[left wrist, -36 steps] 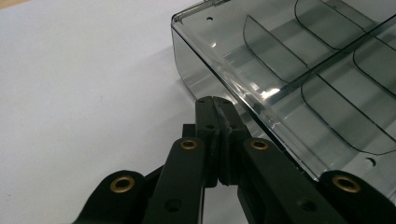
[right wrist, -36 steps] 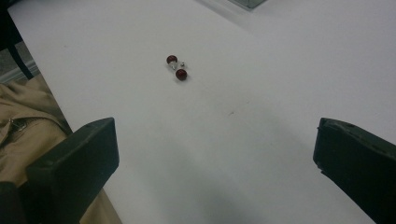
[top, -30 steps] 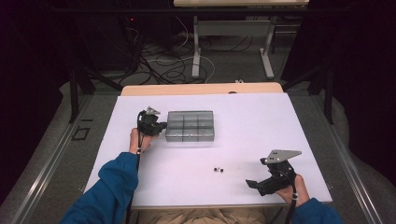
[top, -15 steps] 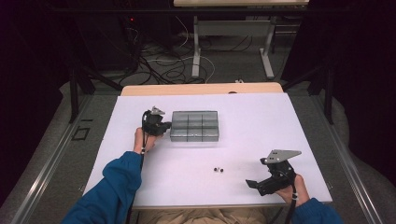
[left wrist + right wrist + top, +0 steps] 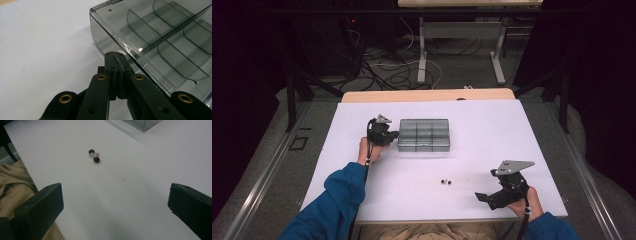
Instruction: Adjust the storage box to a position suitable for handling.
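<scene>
A clear grey compartment box (image 5: 424, 135) lies on the white table (image 5: 492, 130), left of its middle. My left gripper (image 5: 395, 135) is shut with nothing between its jaws, and its tips rest against the box's left wall. In the left gripper view the closed fingertips (image 5: 115, 55) meet the edge of the box (image 5: 162, 37), whose curved dividers show through the plastic. Two small dark red beads (image 5: 445, 181) with a tiny clear piece lie near the front. My right gripper (image 5: 482, 197) stands open at the front right, pointing left at the beads (image 5: 93, 156) from some way off.
The table's front edge runs close under the right gripper, and tan cloth (image 5: 12, 185) on the person's lap shows beyond it. Blue sleeves (image 5: 337, 200) come in from the bottom. Behind the table stand a wooden strip, cables and desk legs.
My left gripper has moved a little to the right, and the box has slid right along with it. The right gripper and the beads have stayed put.
</scene>
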Demonstrator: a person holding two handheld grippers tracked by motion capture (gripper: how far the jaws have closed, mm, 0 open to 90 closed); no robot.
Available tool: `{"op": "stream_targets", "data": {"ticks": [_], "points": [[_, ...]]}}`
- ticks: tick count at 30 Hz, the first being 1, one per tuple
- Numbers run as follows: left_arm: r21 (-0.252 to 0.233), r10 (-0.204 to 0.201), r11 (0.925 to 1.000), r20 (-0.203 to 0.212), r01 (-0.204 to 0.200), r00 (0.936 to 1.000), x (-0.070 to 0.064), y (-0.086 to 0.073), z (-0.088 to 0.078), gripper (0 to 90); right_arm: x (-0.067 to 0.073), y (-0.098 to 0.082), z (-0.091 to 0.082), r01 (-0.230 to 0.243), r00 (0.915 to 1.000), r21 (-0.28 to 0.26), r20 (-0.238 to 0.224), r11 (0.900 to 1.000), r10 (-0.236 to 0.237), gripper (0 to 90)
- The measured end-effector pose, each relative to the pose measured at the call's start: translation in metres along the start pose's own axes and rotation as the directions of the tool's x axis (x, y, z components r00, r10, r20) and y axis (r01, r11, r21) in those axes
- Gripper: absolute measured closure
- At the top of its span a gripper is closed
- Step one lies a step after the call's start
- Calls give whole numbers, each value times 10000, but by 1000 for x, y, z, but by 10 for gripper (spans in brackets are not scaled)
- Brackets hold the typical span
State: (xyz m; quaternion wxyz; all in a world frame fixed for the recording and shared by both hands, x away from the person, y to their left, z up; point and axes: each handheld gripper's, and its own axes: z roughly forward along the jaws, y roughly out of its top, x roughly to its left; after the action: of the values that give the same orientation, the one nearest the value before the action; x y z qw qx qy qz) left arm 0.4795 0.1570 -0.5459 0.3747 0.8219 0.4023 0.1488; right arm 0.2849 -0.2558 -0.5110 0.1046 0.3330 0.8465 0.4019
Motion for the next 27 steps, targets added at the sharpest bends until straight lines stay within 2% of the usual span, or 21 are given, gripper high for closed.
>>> {"op": "stream_targets", "data": {"ticks": [18, 27], "points": [[27, 119, 9999, 302, -120, 9995, -11, 2, 7, 900, 0, 0, 0, -20, 10000, -6, 13, 10000, 20, 0], [-27, 136, 9999, 286, -135, 9995, -12, 2, 7, 900, 0, 0, 0, -11, 10000, 21, -9, 10000, 11, 0]]}}
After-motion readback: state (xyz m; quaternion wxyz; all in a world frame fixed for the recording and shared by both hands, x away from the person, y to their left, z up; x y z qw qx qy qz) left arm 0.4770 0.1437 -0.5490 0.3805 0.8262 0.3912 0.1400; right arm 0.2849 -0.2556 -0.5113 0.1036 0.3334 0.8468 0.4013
